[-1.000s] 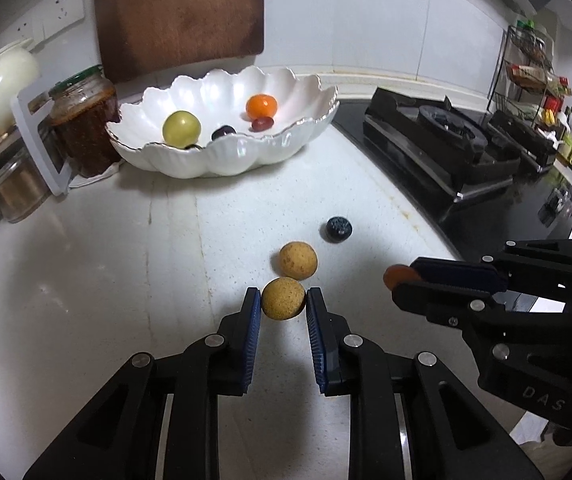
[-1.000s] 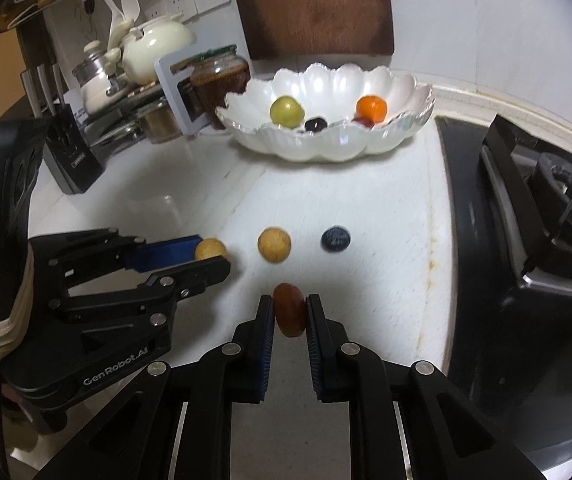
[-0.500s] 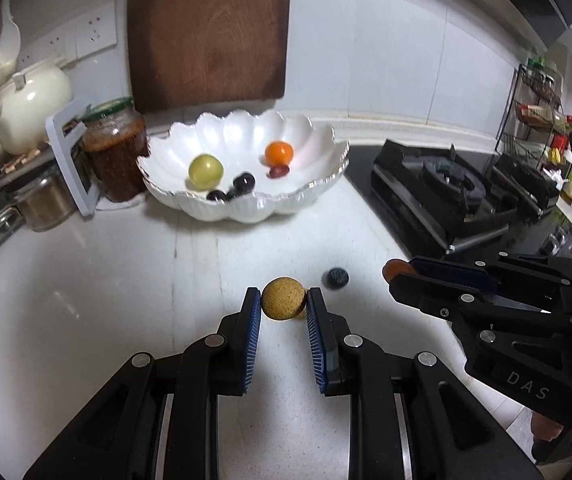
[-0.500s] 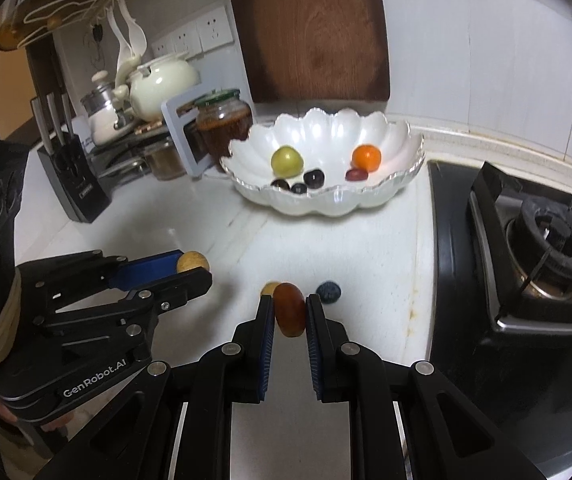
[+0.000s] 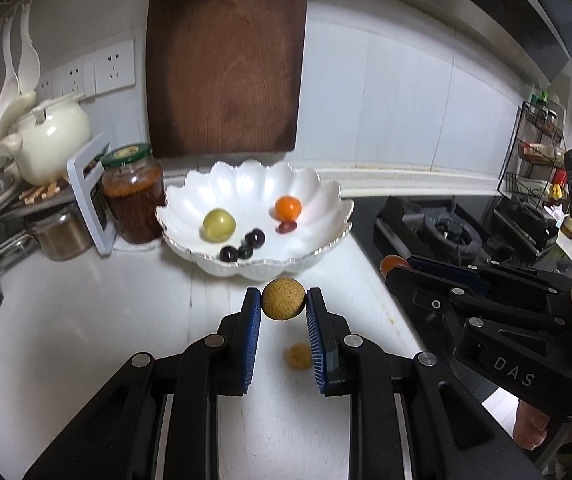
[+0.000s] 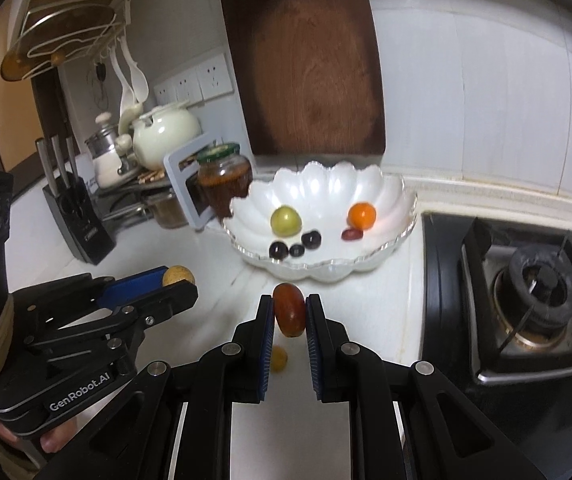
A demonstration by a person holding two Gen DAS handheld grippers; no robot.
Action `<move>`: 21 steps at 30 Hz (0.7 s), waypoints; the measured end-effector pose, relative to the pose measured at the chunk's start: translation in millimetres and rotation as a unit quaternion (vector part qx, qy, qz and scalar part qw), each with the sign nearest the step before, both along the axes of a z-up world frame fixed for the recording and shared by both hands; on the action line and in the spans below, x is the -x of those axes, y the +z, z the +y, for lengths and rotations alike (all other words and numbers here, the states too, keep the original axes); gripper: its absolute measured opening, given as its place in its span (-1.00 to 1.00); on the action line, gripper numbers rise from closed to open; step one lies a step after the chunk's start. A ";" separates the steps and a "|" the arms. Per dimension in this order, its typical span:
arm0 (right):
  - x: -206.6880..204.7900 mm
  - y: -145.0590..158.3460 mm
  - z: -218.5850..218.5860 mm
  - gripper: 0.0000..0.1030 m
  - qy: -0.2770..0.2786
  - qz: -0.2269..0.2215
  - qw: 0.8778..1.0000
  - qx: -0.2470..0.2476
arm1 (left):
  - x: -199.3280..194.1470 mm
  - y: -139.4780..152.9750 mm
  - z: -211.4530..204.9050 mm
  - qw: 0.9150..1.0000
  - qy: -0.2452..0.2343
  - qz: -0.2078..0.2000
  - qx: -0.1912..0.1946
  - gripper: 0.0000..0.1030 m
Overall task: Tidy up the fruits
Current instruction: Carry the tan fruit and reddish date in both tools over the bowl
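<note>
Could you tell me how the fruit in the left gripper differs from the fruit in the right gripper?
The tan fruit is round and rough-skinned, while the red fruit is oblong and glossy. The tan fruit looks wider between the fingers than the red fruit. Both are pinched off the counter, short of the white bowl.

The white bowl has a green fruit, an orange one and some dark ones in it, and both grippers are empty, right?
Not quite. The white bowl is as you say, but the grippers aren't empty: the left gripper pinches a tan round fruit in the left wrist view, and the right gripper pinches a reddish fruit in the right wrist view.
</note>
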State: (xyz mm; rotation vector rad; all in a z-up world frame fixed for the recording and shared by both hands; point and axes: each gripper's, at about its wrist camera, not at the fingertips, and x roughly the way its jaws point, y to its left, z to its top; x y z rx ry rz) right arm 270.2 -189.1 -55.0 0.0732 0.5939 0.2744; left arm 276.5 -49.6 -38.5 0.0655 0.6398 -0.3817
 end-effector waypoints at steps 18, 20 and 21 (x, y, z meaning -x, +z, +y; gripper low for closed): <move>-34.4 35.7 -13.7 -0.67 -0.024 -0.057 0.998 0.001 | -31.9 37.5 -13.2 0.998 0.017 -0.060 0.003 -0.54; -40.8 39.1 -14.8 -0.67 -0.027 -0.061 0.998 0.004 | -38.4 39.4 -13.7 0.998 0.023 -0.060 0.004 -0.54; -44.6 40.4 -15.2 -0.67 -0.029 -0.061 0.998 0.005 | -42.6 40.4 -14.2 0.998 0.025 -0.060 0.004 -0.54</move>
